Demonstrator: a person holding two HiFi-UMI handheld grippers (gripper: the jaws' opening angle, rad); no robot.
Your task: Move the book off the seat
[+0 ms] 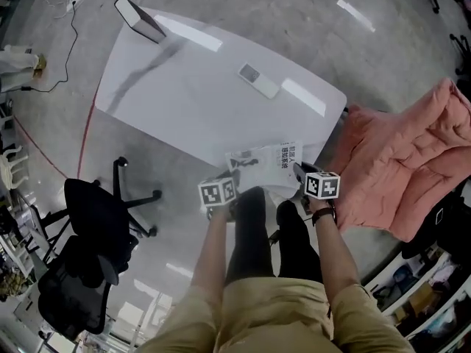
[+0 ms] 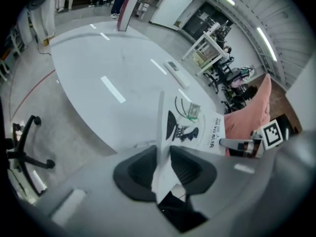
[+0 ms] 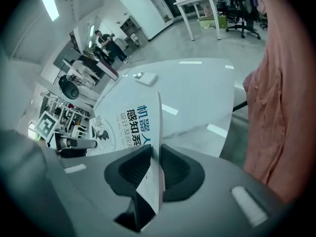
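Now, with my left gripper [image 1: 232, 181] and right gripper [image 1: 299, 171] each pinched tight on a side edge of the book [image 1: 263, 164] over the white table's [image 1: 184, 94] near edge, I should lower it level.

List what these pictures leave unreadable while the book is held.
The seat: head view, the coat covers it.
Whether the book touches the table: head view too steep to tell.
The book's underside: faces away in all views.
The remote: buttons too small everywhere.
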